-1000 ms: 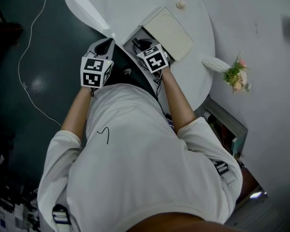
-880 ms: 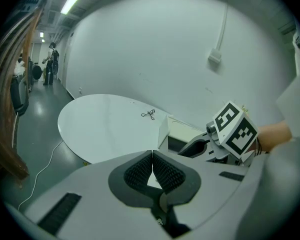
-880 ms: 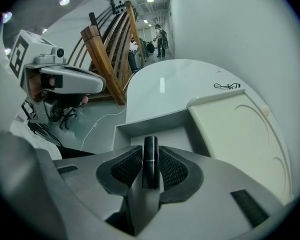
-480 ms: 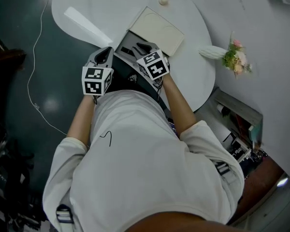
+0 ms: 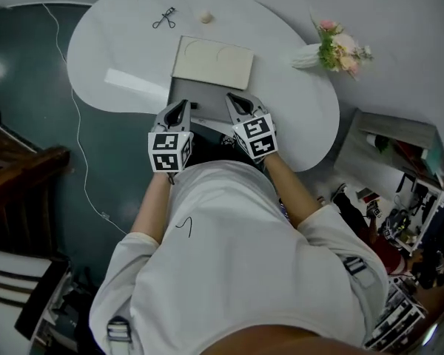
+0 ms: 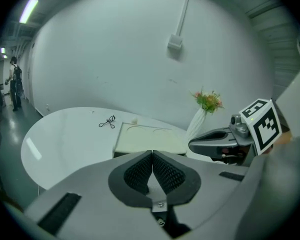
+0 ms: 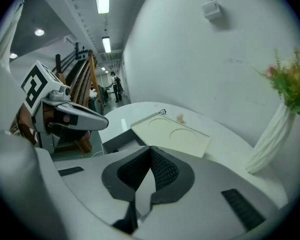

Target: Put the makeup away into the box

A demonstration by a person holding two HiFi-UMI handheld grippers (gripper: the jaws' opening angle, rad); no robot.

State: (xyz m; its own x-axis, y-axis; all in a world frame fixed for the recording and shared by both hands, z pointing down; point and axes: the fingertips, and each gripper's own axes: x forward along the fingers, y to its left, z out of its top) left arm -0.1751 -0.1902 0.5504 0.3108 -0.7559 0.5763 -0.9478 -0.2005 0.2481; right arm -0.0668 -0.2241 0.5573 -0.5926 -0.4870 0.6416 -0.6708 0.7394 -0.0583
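The makeup box (image 5: 200, 95) stands open on the white table (image 5: 126, 50), its cream lid (image 5: 211, 63) folded back. A black eyelash curler (image 5: 163, 18) and a small beige puff (image 5: 205, 17) lie on the table beyond the lid. Both grippers hover side by side at the box's near edge. My left gripper (image 6: 152, 154) is shut with nothing between its pads. My right gripper (image 7: 150, 151) has just been closing and is shut, also on nothing. In the gripper views the lid (image 6: 147, 139) (image 7: 172, 134) lies ahead of the jaws, the curler (image 6: 108, 122) (image 7: 162, 112) farther back.
A white vase with pink flowers (image 5: 329, 50) stands at the table's right side, by the wall. A white cable (image 5: 81, 161) runs over the dark floor at the left. A wooden chair (image 5: 22, 168) and a crowded shelf (image 5: 399, 198) flank the person.
Both grippers have drawn back from inside the box toward the person and risen. The head view has swung, so the whole table and the vase now show.
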